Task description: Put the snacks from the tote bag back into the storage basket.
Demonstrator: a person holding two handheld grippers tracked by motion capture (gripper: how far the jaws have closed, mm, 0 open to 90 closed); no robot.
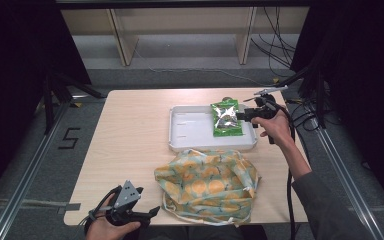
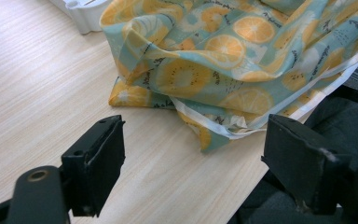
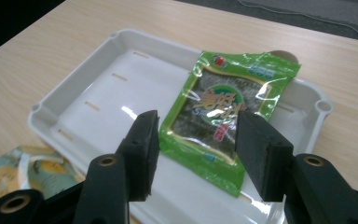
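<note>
Pale wood-grain counter (image 1: 130, 145) carries everything, with grey floor and dark curtains around it. Your right tool (image 3: 193, 154) hovers at the right edge of the white plastic tray (image 3: 98, 79), its jaws parted and nothing pressed between them; the green seaweed snack packet (image 3: 223, 112) lies flat in the tray's right end just beyond the jaw tips, free of both pads. In the high view that right tool (image 1: 243, 115) sits just beside the packet (image 1: 226, 118), pointing left across the tray (image 1: 190, 127). Your left tool (image 2: 191, 154) rests at the counter's near left corner, jaws wide apart and empty, aimed at the orange-slice print drawstring bag (image 2: 223, 56), which lies slumped on the counter between the tray and the near edge, near the left tool (image 1: 150, 212) but apart from it.
</note>
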